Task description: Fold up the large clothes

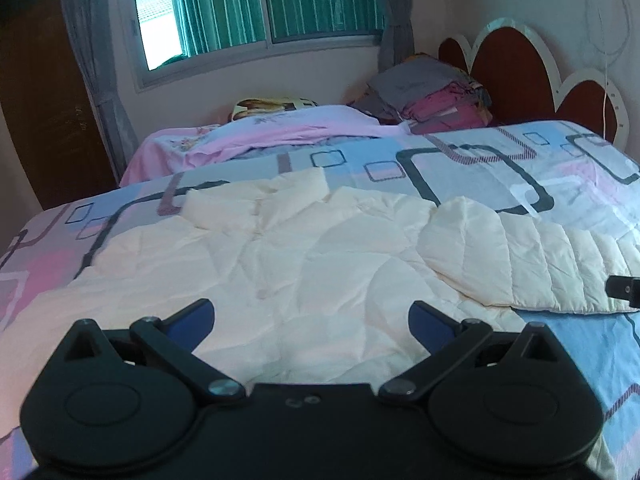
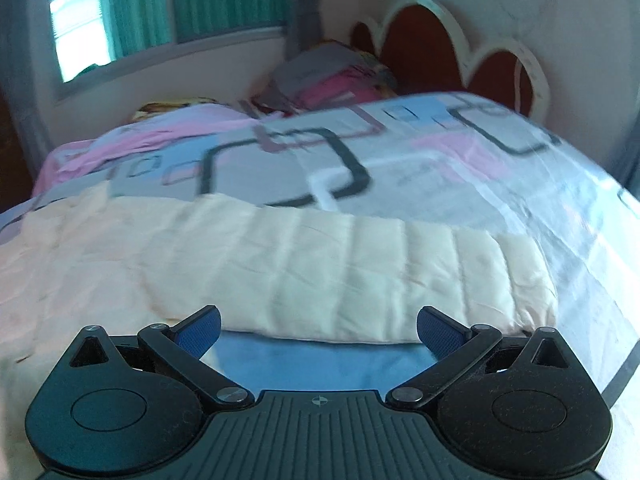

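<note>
A cream quilted puffer jacket (image 1: 288, 256) lies spread flat on the bed, collar toward the far side. Its right sleeve (image 1: 532, 256) stretches out to the right. My left gripper (image 1: 312, 316) is open and empty, just above the jacket's near body. In the right wrist view the sleeve (image 2: 360, 276) lies across the middle, and my right gripper (image 2: 318, 326) is open and empty, just in front of the sleeve's near edge over the blue sheet. A black part of the right gripper (image 1: 622, 288) shows at the left view's right edge.
The bed has a patterned sheet (image 1: 500, 168) of blue, pink and grey. A pink blanket (image 1: 256, 136) and stacked pillows (image 1: 436, 96) lie at the far side by the red headboard (image 1: 520, 68). A window with green curtains (image 1: 272, 0) is behind.
</note>
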